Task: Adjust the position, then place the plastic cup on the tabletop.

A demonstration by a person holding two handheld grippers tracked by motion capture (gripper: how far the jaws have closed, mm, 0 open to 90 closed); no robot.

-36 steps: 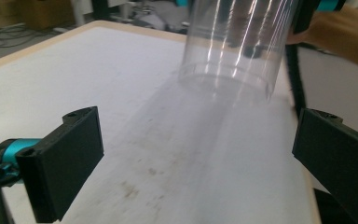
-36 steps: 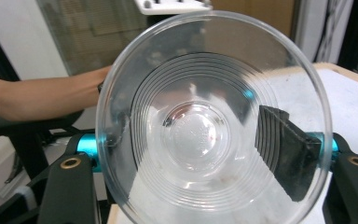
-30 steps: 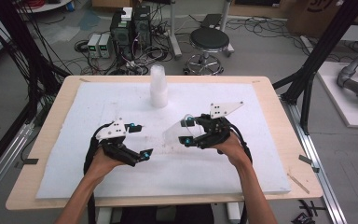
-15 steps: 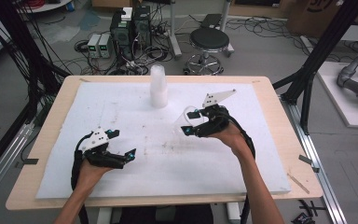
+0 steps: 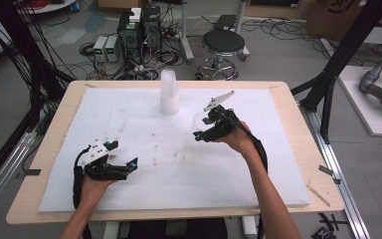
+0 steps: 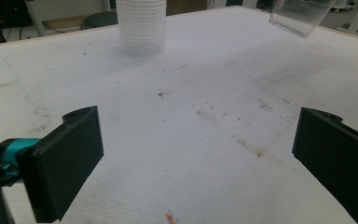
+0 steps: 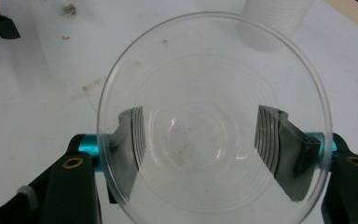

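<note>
My right gripper (image 5: 199,133) is shut on a clear plastic cup (image 5: 197,119) and holds it above the middle of the white foam sheet (image 5: 278,164). In the right gripper view the cup (image 7: 214,60) opens toward the camera, with the two pads of the right gripper (image 7: 214,149) pressed on its sides. A stack of white cups (image 5: 169,94) stands upright at the back centre, also in the left gripper view as the stack (image 6: 142,25). My left gripper (image 5: 128,167) rests low near the front left, open, and the left gripper (image 6: 200,158) has nothing between its jaws. The held cup (image 6: 300,16) hangs at that view's top right.
The foam sheet covers a wooden table (image 5: 303,124). Behind the table stand a round stool (image 5: 224,45), equipment boxes (image 5: 139,27) and loose cables on the floor. Black frame posts (image 5: 335,69) rise at the table's right side.
My left gripper has moved left and down toward the front of the sheet. My right gripper has carried the clear cup back and slightly up, toward the stack.
</note>
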